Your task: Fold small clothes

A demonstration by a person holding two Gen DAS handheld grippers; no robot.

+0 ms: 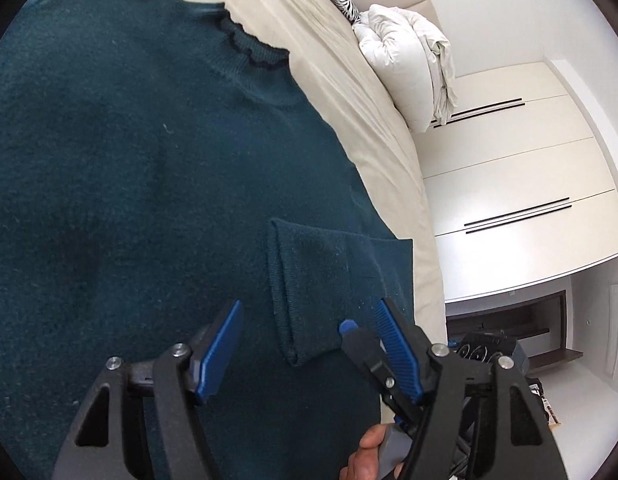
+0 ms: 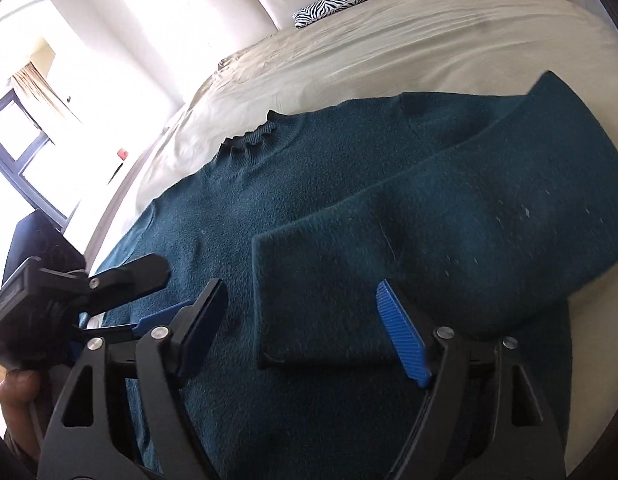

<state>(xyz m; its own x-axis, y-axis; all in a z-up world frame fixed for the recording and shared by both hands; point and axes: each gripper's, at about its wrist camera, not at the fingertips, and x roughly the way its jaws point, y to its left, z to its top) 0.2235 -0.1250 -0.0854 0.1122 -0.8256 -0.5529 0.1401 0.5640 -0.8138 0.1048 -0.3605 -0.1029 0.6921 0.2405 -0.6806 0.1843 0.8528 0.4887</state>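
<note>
A dark teal knit sweater (image 1: pixel 129 168) lies flat on a beige bed, ruffled collar (image 1: pixel 253 48) toward the pillows. One sleeve (image 2: pixel 449 216) is folded across the body, its cuff (image 1: pixel 309 284) lying on the chest. My left gripper (image 1: pixel 309 344) is open and empty, just above the cuff. My right gripper (image 2: pixel 305 332) is open and empty, with the cuff end (image 2: pixel 321 300) between its jaws. The right gripper's fingers (image 1: pixel 365 348) show in the left wrist view; the left gripper (image 2: pixel 121 280) shows at the left of the right wrist view.
The beige bed sheet (image 2: pixel 389 52) extends beyond the sweater. A zebra-print pillow (image 2: pixel 341 2) and a white duvet (image 1: pixel 409 60) lie at the headboard. White wardrobe doors (image 1: pixel 509 184) stand beside the bed. A window (image 2: pixel 13 140) is at the left.
</note>
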